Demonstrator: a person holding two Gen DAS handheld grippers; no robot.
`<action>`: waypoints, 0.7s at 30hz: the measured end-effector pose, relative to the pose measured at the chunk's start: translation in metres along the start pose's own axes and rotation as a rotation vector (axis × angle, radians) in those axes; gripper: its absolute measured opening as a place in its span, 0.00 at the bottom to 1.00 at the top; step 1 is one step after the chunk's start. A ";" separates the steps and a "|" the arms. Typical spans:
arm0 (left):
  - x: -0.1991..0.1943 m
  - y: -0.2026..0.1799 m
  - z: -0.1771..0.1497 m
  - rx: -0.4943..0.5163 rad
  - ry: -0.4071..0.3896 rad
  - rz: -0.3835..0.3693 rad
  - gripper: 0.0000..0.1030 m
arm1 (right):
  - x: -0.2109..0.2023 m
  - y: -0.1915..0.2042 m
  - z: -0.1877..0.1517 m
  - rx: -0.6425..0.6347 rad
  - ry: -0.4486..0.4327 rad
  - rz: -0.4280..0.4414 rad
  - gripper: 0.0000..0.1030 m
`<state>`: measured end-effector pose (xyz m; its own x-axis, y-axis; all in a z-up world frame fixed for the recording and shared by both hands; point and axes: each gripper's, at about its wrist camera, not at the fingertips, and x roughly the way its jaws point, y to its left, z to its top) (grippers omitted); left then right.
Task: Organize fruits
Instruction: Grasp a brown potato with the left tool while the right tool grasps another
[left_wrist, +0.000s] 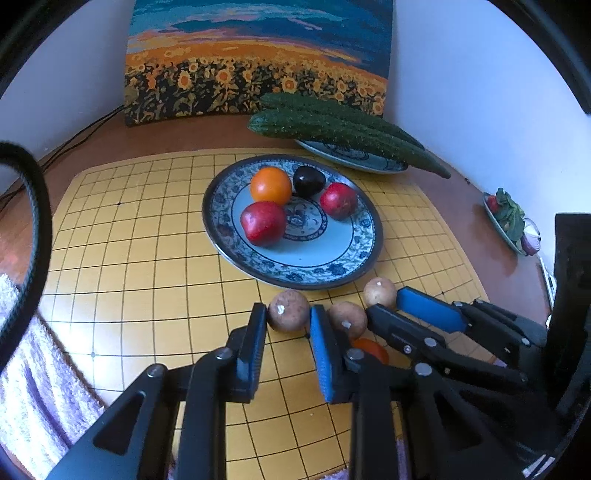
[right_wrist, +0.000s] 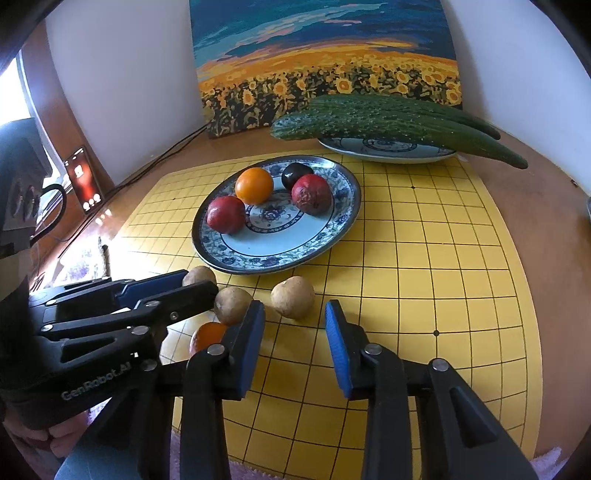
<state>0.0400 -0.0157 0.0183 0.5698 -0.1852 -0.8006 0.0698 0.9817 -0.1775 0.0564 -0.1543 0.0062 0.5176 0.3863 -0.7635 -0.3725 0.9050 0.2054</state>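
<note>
On the yellow grid mat, my left gripper is shut on a brown round fruit, its pads pressing both sides. My right gripper stands open, with a second brown fruit just at its fingertips, a gap on each side. A third brown fruit and an orange-red one lie between the two grippers. Behind them sits a blue-patterned plate holding an orange fruit, two red fruits and a dark one.
Two cucumbers rest on a second plate in front of a sunflower painting. A small dish of greens sits at the right wall. A lit phone and cables lie left. A purple towel borders the mat.
</note>
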 end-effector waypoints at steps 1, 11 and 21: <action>-0.001 0.001 0.000 -0.002 -0.002 0.002 0.24 | 0.001 0.000 0.000 0.001 0.000 0.000 0.32; -0.011 0.013 0.000 -0.031 -0.012 0.009 0.24 | 0.003 0.003 0.001 -0.003 0.003 -0.011 0.25; -0.017 0.015 0.009 -0.039 -0.032 0.003 0.24 | -0.010 0.001 0.002 -0.003 -0.017 -0.021 0.25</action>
<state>0.0392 0.0025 0.0342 0.5961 -0.1804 -0.7824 0.0369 0.9796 -0.1978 0.0520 -0.1570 0.0150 0.5387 0.3700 -0.7569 -0.3633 0.9126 0.1875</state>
